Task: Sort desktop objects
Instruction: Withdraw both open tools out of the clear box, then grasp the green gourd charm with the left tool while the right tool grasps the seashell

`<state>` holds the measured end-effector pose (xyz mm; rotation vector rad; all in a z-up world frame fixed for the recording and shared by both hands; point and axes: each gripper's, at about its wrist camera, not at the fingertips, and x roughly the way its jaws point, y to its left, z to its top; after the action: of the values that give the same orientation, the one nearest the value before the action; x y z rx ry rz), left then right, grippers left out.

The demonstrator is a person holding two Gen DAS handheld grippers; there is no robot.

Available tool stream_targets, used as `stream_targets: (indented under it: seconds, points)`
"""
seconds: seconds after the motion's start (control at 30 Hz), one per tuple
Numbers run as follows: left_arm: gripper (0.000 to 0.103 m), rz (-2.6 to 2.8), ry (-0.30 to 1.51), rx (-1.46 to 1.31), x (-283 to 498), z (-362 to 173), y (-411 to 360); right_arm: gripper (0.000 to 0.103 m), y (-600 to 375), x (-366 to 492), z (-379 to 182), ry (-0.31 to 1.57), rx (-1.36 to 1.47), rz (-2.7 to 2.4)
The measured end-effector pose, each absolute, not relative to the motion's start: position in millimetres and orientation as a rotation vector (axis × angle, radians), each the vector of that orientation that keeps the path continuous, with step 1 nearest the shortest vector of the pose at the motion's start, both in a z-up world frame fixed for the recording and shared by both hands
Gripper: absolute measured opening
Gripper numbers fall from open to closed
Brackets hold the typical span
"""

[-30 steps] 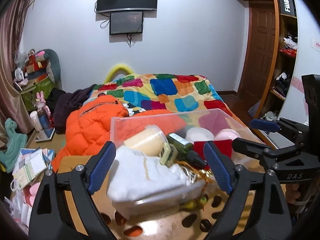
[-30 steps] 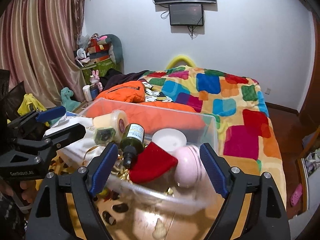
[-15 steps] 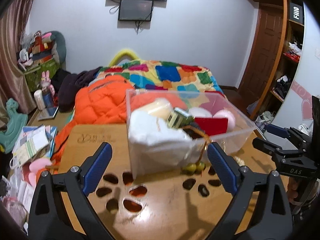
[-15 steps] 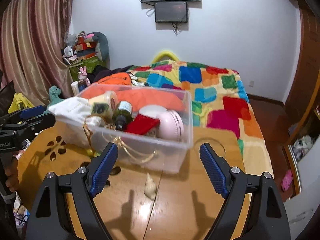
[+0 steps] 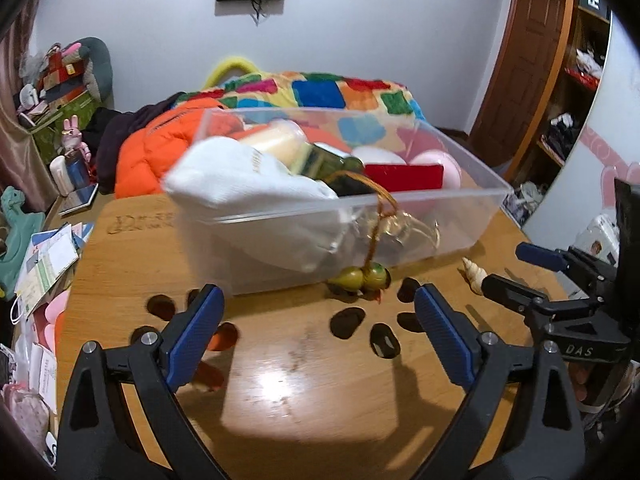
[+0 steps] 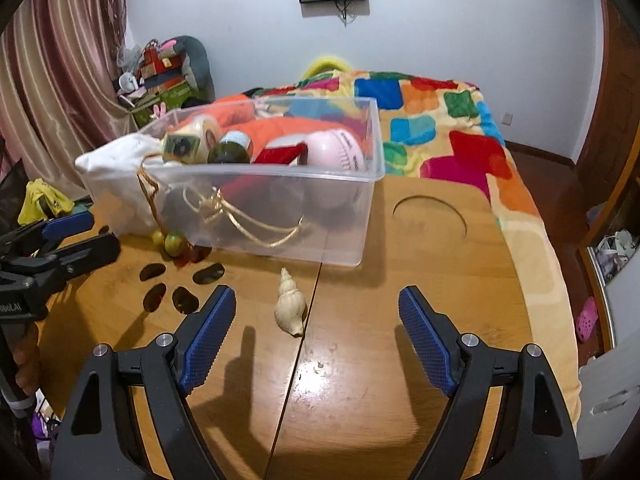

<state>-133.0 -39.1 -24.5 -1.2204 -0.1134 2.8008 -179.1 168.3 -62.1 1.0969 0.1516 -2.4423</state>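
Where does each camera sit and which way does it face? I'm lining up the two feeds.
Left wrist: on the left claw, open, facing the clear bin across the wooden table; the right claw shows at the right edge.
Right wrist: on the right claw, open, facing the seashell before the bin; the left claw shows at the left edge.
Shared: bin, seashell, green beads, bed behind.

Wooden table (image 6: 420, 280), cream seashell (image 6: 290, 304) near filled clear bin (image 6: 340, 216), right gripper (image 6: 316, 324) agape
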Motion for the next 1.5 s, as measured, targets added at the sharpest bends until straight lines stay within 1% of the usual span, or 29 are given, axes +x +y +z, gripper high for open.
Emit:
stream_targets:
  seconds: [0.07, 0.17, 0.2, 0.3, 0.33, 0.37, 0.43, 0.53, 0.73, 0.83, 0.93, 0.97, 1.07, 1.23, 1.3, 1.37, 1.5]
  points:
    - [0.097, 2.808, -0.058, -1.241, -136.9, -26.5, -32.7, 0.081, 164.1, -178.0, -61.3, 0.183, 1.084, -2.443]
    - [0.097, 2.781, -0.051, -1.288, -144.7, -31.9, -29.3, 0.080, 156.3, -178.5, -64.3, 0.229, 1.098, -2.435]
    - [0.097, 2.775, -0.050, -1.299, -146.7, -33.3, -28.1, 0.079, 154.5, -178.3, -65.2, 0.246, 1.102, -2.437]
    - [0.095, 2.756, -0.059, -1.308, -150.7, -35.1, -25.1, 0.068, 150.5, -178.2, -67.3, 0.278, 1.112, -2.426]
    - [0.091, 2.756, -0.055, -1.313, -152.0, -36.2, -23.3, 0.063, 150.1, -178.4, -67.8, 0.283, 1.115, -2.430]
    - [0.085, 2.752, -0.053, -1.319, -152.9, -37.3, -22.0, 0.062, 149.8, -178.8, -68.5, 0.286, 1.120, -2.427]
    - [0.077, 2.731, -0.042, -1.357, -157.4, -41.7, -17.7, 0.061, 150.4, -179.4, -69.3, 0.285, 1.128, -2.426]
    - [0.077, 2.729, -0.010, -1.370, -158.0, -44.5, -12.0, 0.057, 149.9, -180.5, -69.6, 0.279, 1.135, -2.413]
    - [0.077, 2.715, -0.034, -1.399, -161.2, -46.7, -10.8, 0.049, 147.7, -183.8, -72.0, 0.281, 1.158, -2.401]
    - [0.077, 2.685, -0.054, -1.418, -165.0, -49.9, -9.6, 0.048, 147.1, -184.9, -73.0, 0.279, 1.164, -2.395]
    - [0.075, 2.676, -0.077, -1.437, -168.5, -51.8, -9.2, 0.040, 146.3, -185.5, -74.1, 0.278, 1.171, -2.379]
    - [0.075, 2.678, -0.080, -1.439, -169.5, -52.0, -9.8, 0.039, 145.8, -185.0, -73.9, 0.278, 1.170, -2.377]
    - [0.075, 2.690, -0.067, -1.443, -169.6, -52.7, -7.1, 0.038, 145.2, -184.4, -74.0, 0.276, 1.168, -2.372]
    - [0.075, 2.718, 0.000, -1.455, -168.8, -55.2, 0.6, 0.033, 145.1, -184.6, -74.9, 0.270, 1.163, -2.358]
    - [0.074, 2.727, 0.017, -1.460, -168.7, -56.1, 2.3, 0.030, 145.3, -184.5, -75.3, 0.263, 1.161, -2.348]
    - [0.072, 2.741, 0.025, -1.463, -168.8, -56.7, 2.9, 0.025, 146.2, -184.0, -75.5, 0.259, 1.156, -2.346]
    - [0.069, 2.765, 0.019, -1.472, -169.8, -57.4, 4.4, 0.020, 145.8, -182.6, -75.7, 0.265, 1.147, -2.350]
